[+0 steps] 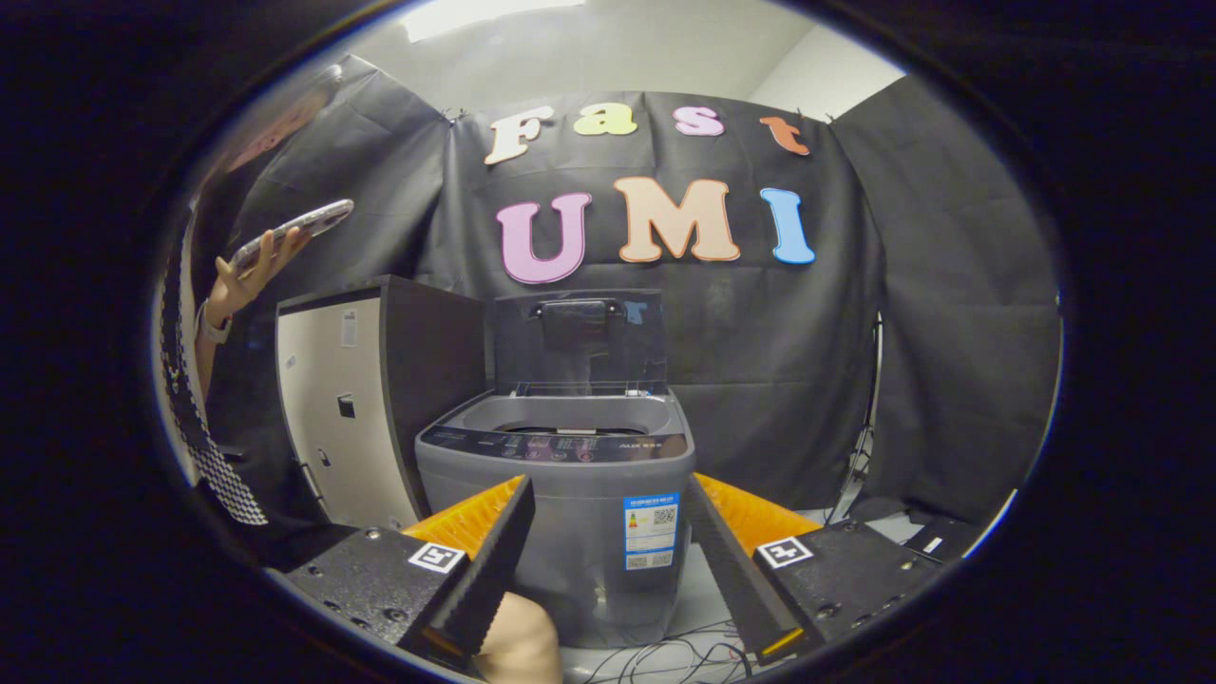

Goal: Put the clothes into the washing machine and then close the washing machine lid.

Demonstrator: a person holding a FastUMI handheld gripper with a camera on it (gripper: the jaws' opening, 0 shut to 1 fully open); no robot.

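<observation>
There is one washing machine (560,494), one cabinet (366,408), one phone (294,228) and one sticker (651,530).

The washing machine is the big grey box just ahead of the fingers. It stands on the floor (698,598). Its lid (579,342) is up, standing straight at the back of the machine, so the round hole in the top is open. The lid is dark and see-through, with a handle near its top edge. A dark strip with small buttons runs along the front of the machine's top. The blue and white sticker is on the machine's front side.

The cabinet stands just beside the washing machine. It is taller than the machine's body, with a pale front and dark sides.

A person's hand (242,280) is up high beyond the cabinet, holding the phone flat.

Some thin cables (665,655) lie on the floor at the foot of the washing machine.

The gripper (608,556) has its two fingers spread wide apart. They hold nothing and touch nothing. The front of the washing machine shows between them.
</observation>
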